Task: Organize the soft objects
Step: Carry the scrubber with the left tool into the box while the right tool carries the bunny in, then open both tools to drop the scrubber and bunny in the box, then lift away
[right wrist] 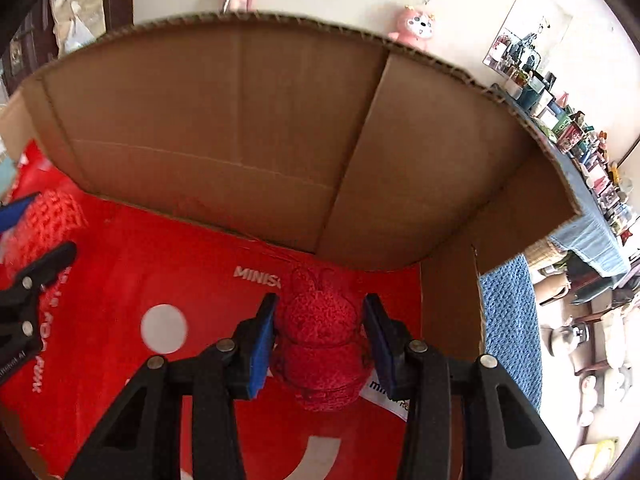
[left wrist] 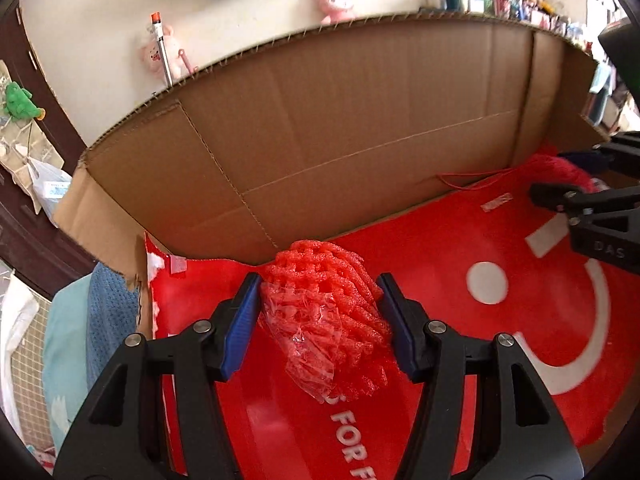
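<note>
The left tool holds a red foam net between its blue pads; the pads press on both sides of it, and some clear film is wrapped around its lower part. The right tool holds in the same way a dark red yarn ball, which bulges a little between the pads. Both things hang just above a red bag with white print that lies flat on the bottom of a big cardboard box, so they are already inside the box but I judge not yet put down. Each tool also shows at the edge of the other view, so they are side by side, the net to the left and the ball to the right. To do this step well, I think each tool should go lower until its thing rests on the bag, near the back wall, and only then open; the two should stay apart so the pads do not catch each other. A loose red thread lies by the wall and may snag. Behind the box, a pink plush toy sits on the pale floor.
</note>
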### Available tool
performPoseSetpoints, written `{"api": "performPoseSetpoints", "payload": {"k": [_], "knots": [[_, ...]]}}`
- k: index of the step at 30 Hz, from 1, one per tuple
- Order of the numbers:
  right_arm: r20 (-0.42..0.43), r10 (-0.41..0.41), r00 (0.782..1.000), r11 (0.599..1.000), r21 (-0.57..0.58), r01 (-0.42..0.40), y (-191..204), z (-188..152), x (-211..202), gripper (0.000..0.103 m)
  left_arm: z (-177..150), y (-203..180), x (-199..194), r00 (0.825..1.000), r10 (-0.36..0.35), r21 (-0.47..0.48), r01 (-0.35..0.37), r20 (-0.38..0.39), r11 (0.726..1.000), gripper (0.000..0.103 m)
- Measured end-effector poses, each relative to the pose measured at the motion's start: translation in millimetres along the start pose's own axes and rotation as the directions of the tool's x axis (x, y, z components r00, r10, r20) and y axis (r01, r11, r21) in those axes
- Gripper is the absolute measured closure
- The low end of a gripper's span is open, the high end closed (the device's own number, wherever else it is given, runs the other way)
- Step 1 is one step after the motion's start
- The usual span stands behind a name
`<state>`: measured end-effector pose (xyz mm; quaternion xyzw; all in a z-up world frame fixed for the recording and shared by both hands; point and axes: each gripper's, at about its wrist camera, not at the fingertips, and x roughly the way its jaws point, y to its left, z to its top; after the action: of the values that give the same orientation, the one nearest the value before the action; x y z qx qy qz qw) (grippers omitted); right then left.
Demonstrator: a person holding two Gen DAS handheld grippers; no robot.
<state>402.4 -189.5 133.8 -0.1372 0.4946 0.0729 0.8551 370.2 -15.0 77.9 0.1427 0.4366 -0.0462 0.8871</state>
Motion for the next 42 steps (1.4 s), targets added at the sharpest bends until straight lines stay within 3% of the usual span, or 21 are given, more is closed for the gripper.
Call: {"api": "performPoseSetpoints", "payload": {"k": [9, 22, 42], "knots": [[-0.050, -0.033, 0.998, 0.999, -0.040, 0.031, 6.8, 3.3, 13.7, 0.057, 1.9, 1.7, 15.9, 0.998, 0.029, -0.012, -0.030, -0.048, 0.999, 0.045], [-0.073, -0.045, 0.996, 0.998, -0.048, 0.042, 3.2, 13.2, 15.1, 0.057, 0.8, -21.9, 24.1, 0.998, 0.041, 0.013, -0.041, -0.044, 0.999, 0.043], [-0.071, -0.044, 0.997, 0.998, -0.049, 0.041, 10.6, 13.6, 25.5, 0.055, 4.0, -23.2, 25.9, 0.998, 0.041, -0.005, -0.041, -0.039, 0.999, 0.030]]}}
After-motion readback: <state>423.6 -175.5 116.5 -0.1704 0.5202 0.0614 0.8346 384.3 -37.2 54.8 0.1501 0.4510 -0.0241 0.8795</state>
